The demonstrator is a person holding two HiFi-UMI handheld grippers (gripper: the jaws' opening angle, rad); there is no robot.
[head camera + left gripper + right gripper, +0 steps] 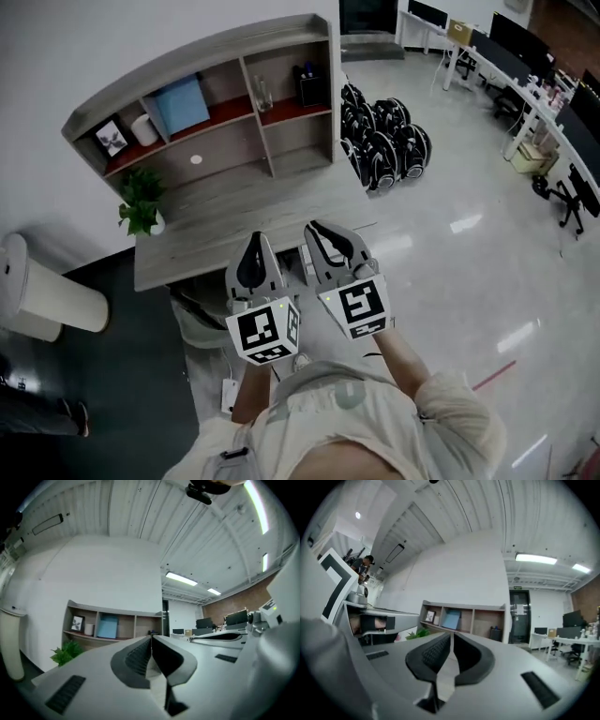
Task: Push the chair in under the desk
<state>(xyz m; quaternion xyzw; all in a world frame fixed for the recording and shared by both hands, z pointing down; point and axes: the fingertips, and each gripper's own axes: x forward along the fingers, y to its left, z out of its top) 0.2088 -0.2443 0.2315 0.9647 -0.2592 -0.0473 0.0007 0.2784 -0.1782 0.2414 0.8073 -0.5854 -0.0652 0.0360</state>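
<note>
The grey wood desk with its shelf unit stands ahead of me in the head view. A grey chair shows partly at the desk's front edge, low and left of my left gripper, much of it hidden by the grippers and my body. My left gripper and right gripper are held side by side above the desk's front edge, clear of the chair. Both are shut with nothing between the pads, as the left gripper view and the right gripper view show.
A potted plant sits on the desk's left end. A white cylindrical bin stands to the left on dark flooring. Several black backpacks lie right of the shelf unit. Desks with monitors line the far right.
</note>
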